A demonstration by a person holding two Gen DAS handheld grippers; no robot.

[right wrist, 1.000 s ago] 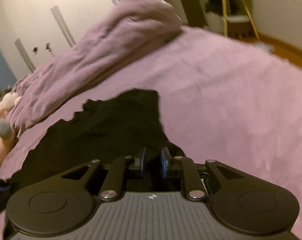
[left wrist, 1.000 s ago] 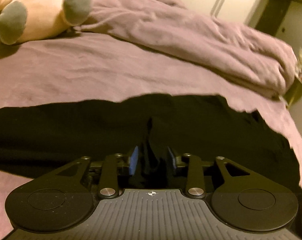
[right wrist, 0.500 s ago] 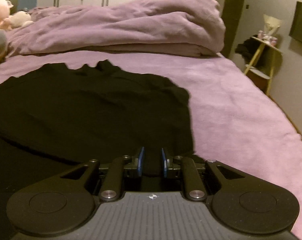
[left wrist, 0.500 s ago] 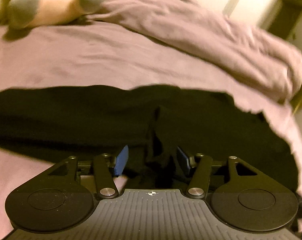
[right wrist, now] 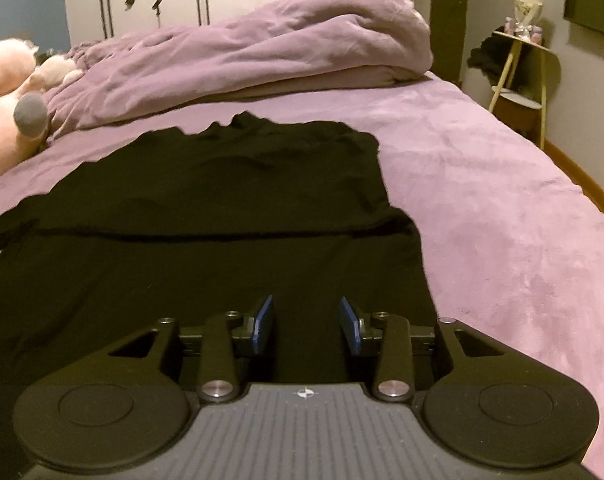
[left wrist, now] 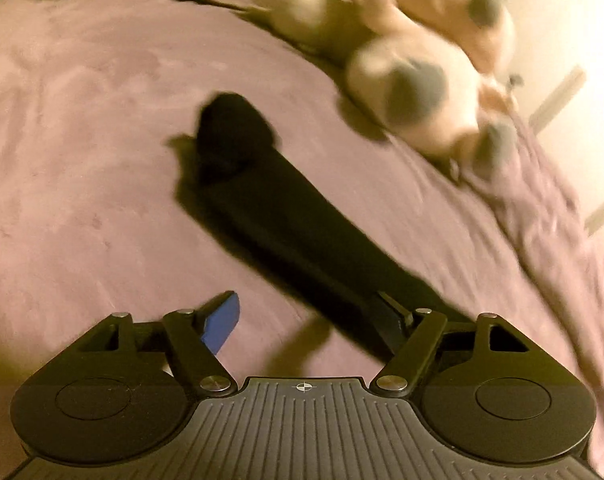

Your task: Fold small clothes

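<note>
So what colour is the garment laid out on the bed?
Plain black garment, clearest in the right wrist view.

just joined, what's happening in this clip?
A person with a handheld gripper in each hand is folding a black garment spread on a purple bed. Both grippers are open and hold nothing. The right gripper sits over the garment's near edge, where one fold line already crosses the cloth. The left gripper points at a black sleeve lying toward the plush toys.
</note>
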